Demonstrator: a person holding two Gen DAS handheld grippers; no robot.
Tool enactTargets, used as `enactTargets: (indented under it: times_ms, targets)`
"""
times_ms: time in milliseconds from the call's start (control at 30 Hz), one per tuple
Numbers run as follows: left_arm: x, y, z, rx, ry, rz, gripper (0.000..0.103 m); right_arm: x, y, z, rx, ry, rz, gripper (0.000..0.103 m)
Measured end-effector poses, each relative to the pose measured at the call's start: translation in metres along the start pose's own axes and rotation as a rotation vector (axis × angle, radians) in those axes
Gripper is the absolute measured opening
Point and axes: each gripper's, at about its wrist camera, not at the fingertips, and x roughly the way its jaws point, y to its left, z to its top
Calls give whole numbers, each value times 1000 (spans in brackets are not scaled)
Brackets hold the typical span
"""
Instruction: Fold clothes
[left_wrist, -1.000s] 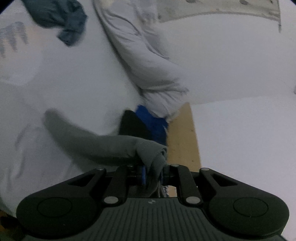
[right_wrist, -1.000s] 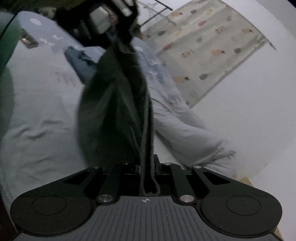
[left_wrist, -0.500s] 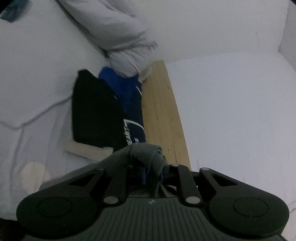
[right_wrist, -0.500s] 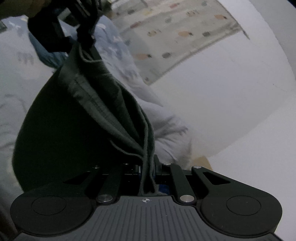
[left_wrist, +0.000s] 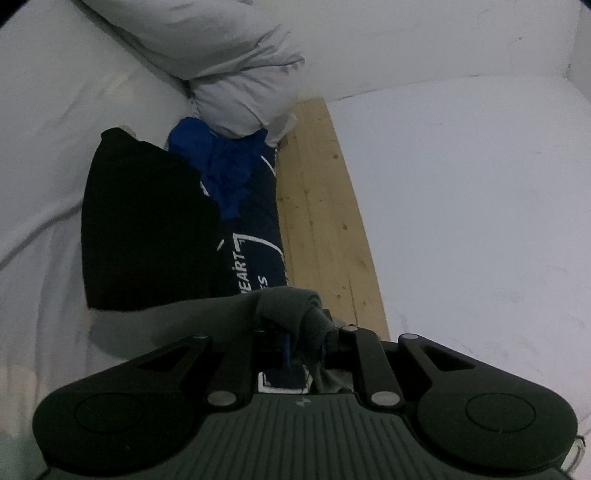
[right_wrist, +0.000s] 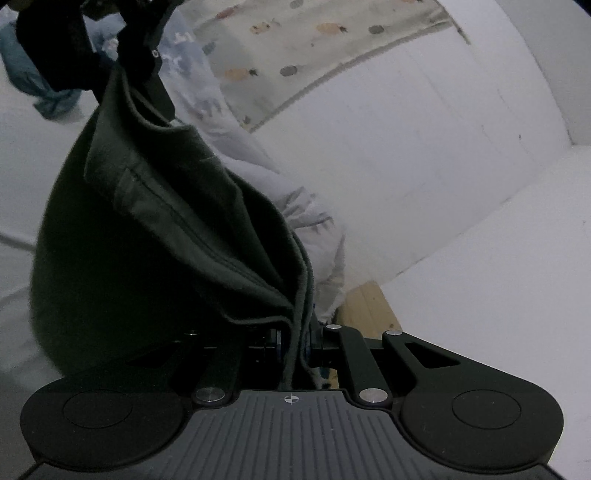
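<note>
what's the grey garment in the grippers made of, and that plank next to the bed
Grey garment: looks like soft matte knit, maybe cotton jersey; it drapes in folds and shows stitched seams. Plank: pale unfinished wood, probably pine, with visible grain lines and small knots.

Bare sheet (left_wrist: 48, 155) left; black garment (left_wrist: 144, 229), pillow (left_wrist: 229, 55) block ahead.

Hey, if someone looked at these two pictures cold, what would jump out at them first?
Probably the dark grey garment, hanging in a big fold between the two grippers: the right gripper pinches one edge and the left gripper pinches another. Next, the folded black top and blue clothes stacked on the white bed, beside the wooden board.
</note>
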Motion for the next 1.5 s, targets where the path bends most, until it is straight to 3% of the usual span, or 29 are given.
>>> enactTargets:
  times_ms: [167, 367, 600, 733, 767, 867, 967, 1033, 1067, 1100, 1133, 1267, 1500]
  targets:
    - [10, 4, 21, -7, -11, 1, 16, 52, -1, 1, -9, -6, 20, 12]
    - [24, 27, 67, -47, -83, 8, 16, 123, 3, 20, -23, -13, 77, 12]
    - [62, 84, 133, -126, -157, 104, 16, 219, 29, 36, -50, 25, 211, 12]
    - [92, 114, 165, -141, -159, 146, 16, 272, 54, 40, -77, 94, 263, 13]
    - [100, 123, 170, -141, -163, 151, 25, 285, 59, 42, -77, 111, 275, 13]
    - [118, 149, 178, -165, -183, 196, 32, 323, 79, 40, -30, 157, 316, 14]
    - [131, 175, 182, -196, -200, 222, 49, 333, 85, 27, 82, 161, 362, 25]
    - [132, 185, 184, -213, -208, 187, 65, 320, 82, 14, 121, 160, 347, 48]
    - [130, 188, 185, -215, -211, 159, 71, 322, 79, 15, 145, 148, 342, 70]
    - [128, 189, 187, -213, -222, 134, 84, 324, 75, 17, 169, 137, 337, 83]
    - [124, 189, 188, -211, -238, 113, 93, 325, 71, 17, 194, 129, 339, 83]
    - [120, 191, 191, -205, -260, 63, 101, 344, 52, 11, 253, 149, 334, 84]
    - [122, 176, 184, -26, -216, 111, 103, 344, 23, -19, 422, 172, 308, 95]
